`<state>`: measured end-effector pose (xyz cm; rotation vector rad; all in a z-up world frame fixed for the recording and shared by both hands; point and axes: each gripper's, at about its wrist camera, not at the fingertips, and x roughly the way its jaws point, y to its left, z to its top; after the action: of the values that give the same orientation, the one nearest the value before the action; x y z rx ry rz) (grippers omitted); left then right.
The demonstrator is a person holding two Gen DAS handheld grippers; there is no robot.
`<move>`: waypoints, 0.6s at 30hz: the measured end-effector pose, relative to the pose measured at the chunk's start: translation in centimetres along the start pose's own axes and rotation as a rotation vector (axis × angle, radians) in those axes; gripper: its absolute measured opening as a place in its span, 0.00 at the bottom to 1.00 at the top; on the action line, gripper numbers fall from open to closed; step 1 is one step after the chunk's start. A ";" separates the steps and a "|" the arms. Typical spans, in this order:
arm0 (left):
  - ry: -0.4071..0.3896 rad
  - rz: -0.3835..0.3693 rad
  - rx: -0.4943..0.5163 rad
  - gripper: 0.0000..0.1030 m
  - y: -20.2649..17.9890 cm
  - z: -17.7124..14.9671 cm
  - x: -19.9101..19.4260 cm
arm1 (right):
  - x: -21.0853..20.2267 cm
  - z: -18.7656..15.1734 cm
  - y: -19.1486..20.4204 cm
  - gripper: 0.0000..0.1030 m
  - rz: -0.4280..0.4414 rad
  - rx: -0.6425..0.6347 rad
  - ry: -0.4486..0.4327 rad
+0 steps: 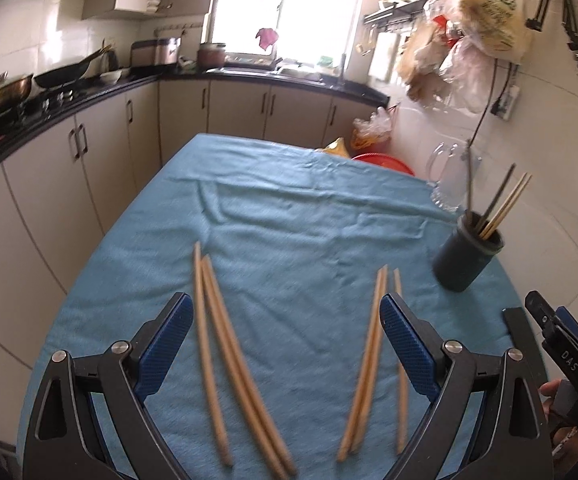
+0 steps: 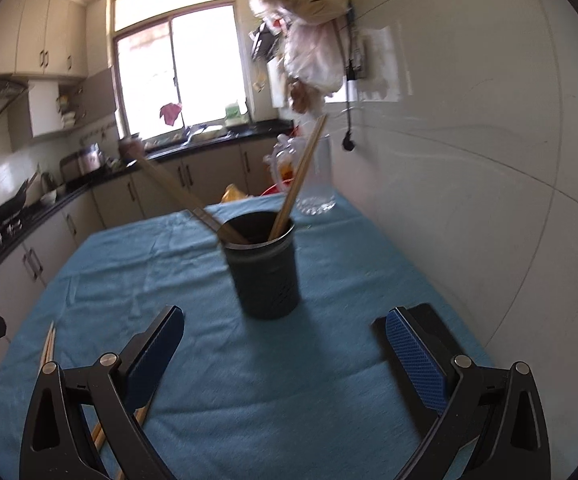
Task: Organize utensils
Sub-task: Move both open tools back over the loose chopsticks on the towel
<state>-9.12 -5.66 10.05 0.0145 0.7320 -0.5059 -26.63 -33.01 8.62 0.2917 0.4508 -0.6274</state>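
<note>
Several wooden chopsticks lie on the blue cloth in two bunches: a left bunch (image 1: 225, 352) and a right bunch (image 1: 373, 364). My left gripper (image 1: 285, 312) hovers over them, open, with both bunches between its wide-spread fingers and nothing pinched. A dark utensil cup (image 1: 467, 258) stands at the right, with several chopsticks leaning in it. In the right wrist view the cup (image 2: 265, 272) stands just ahead of my right gripper (image 2: 285, 328), which is open and apart from it. Chopsticks (image 2: 299, 178) stick out of the cup; others (image 2: 49, 344) lie at the left.
A clear glass jug (image 2: 315, 176) stands behind the cup by the white tiled wall. A red basin (image 1: 385, 162) and plastic bags sit beyond the table's far edge. Bags hang on the wall (image 1: 481, 20). Kitchen counters with pans run along the left.
</note>
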 end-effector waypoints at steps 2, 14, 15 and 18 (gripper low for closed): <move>0.010 0.014 -0.014 0.91 0.8 -0.4 0.3 | 0.2 -0.4 0.9 1.00 0.009 -0.026 0.014; 0.073 0.083 -0.120 0.91 6.6 -3.5 2.6 | 1.4 -2.3 4.1 1.00 0.021 -0.105 0.086; 0.074 0.089 -0.127 0.91 6.9 -3.6 2.8 | 1.6 -2.4 4.2 1.00 0.020 -0.110 0.091; 0.070 0.116 -0.137 0.91 7.9 -4.0 3.3 | 2.1 -2.7 4.9 1.00 0.022 -0.120 0.110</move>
<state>-6.05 0.59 3.71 -0.0530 0.8282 -0.3455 -22.92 -29.16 5.93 0.2177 0.5878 -0.5622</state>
